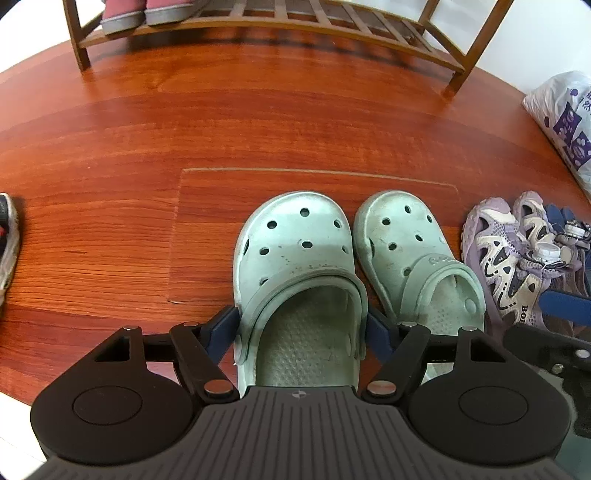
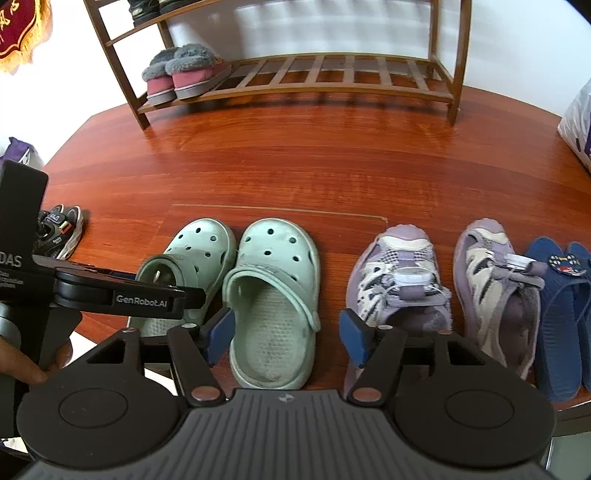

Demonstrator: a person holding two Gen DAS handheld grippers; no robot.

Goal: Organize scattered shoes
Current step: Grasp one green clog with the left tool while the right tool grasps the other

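Reddish wooden floor [image 2: 295,166] carries it all. Two mint clogs [image 2: 273,295] sit side by side at centre, toes to twelve o'clock. At three o'clock, a lilac sneaker pair [image 2: 402,280], then blue slippers [image 2: 557,317] beside them. Out at nine o'clock, a dark sneaker [image 2: 61,229]. At twelve, the wooden shoe rack [image 2: 325,92] stands, pink fur-lined slippers [image 2: 184,74] on its lowest shelf.

Both wrist views close, angled down, sharing mint clogs [image 1: 295,266] [image 2: 273,280], shoe rack [image 1: 332,22].
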